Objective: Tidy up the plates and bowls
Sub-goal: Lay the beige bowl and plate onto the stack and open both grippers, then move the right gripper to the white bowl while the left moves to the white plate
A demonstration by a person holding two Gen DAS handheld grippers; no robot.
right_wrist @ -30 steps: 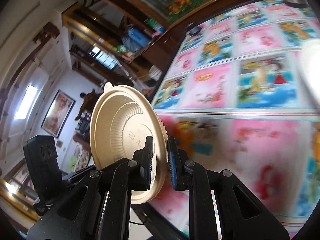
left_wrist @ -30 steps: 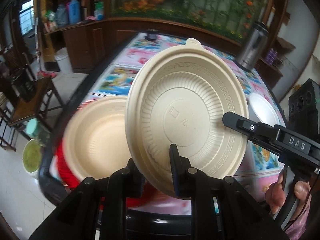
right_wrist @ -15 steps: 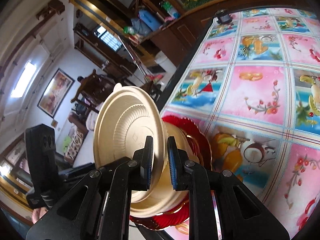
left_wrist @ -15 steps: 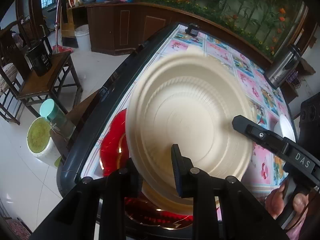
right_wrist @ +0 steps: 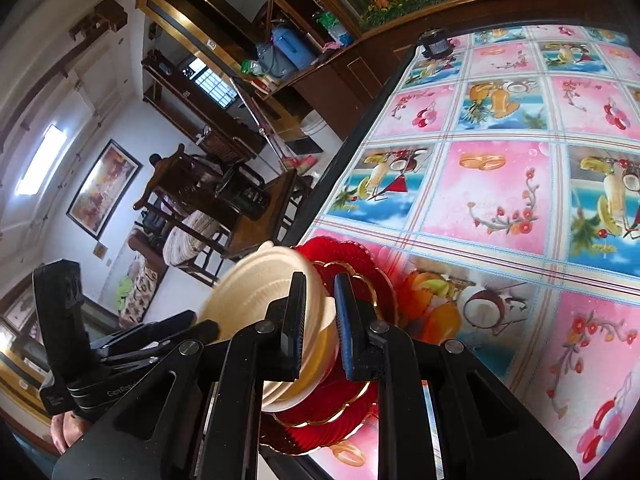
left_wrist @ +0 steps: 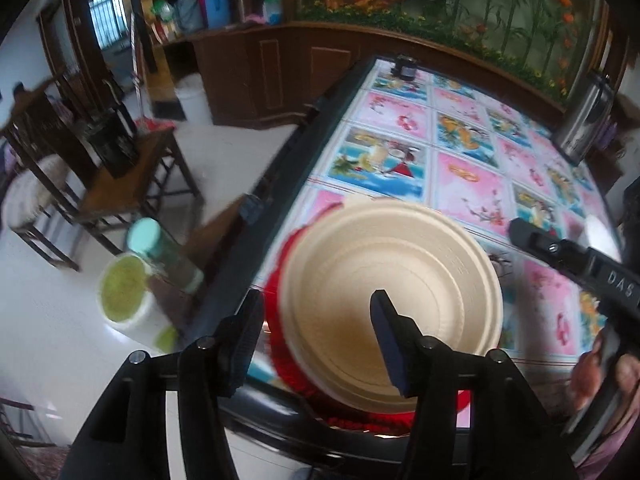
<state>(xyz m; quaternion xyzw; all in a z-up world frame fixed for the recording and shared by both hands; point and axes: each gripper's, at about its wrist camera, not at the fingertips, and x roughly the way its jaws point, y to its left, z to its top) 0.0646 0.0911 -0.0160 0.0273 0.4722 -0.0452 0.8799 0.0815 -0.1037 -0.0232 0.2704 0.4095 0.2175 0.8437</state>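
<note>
Resting on patterned counter: beige bowls over red plates; left gripper jaws opening around rim, right gripper clenching rim.

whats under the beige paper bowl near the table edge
Under the beige ribbed paper bowl sits a second beige bowl, nested, on a red glass plate with a gold scalloped rim. The plate's middle is covered, so anything on it is unseen.
</note>
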